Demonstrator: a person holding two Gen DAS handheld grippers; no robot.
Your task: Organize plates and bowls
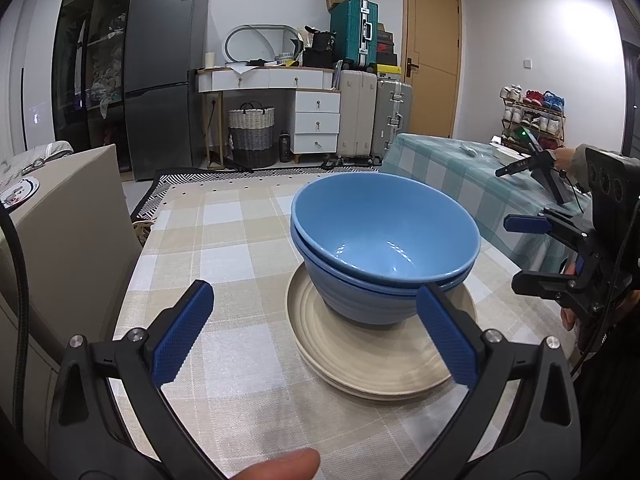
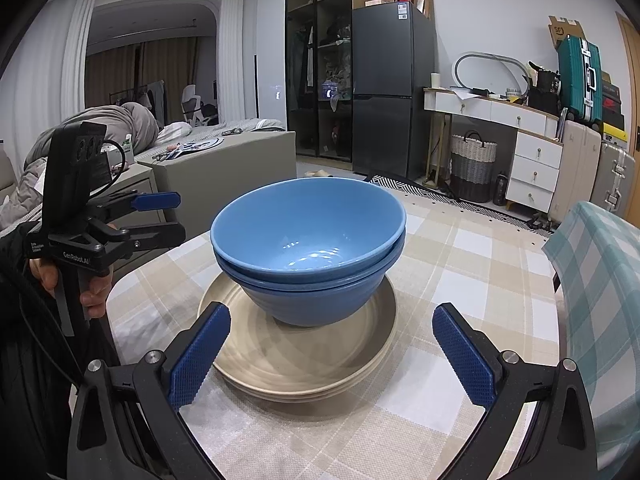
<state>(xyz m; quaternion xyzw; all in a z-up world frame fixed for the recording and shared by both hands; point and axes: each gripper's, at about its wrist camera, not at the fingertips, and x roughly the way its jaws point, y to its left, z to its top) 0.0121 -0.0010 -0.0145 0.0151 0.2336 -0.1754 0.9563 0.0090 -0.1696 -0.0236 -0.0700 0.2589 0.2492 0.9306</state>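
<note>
Both left gripper (image 1: 312, 334) and right gripper (image 2: 332, 354) fingers spread wide, empty, with nested blue bowls (image 2: 308, 256) on stacked beige plates (image 2: 300, 368) just ahead between them.

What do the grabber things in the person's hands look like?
Each gripper is a black plastic frame with silver screws and two fingers covered in bumpy blue pads. The left gripper has white "GenRobot.AI" lettering, a black box on top and a black cable. The right gripper looks the same, with a cable too. A dark sleeve covers the left arm.
</note>
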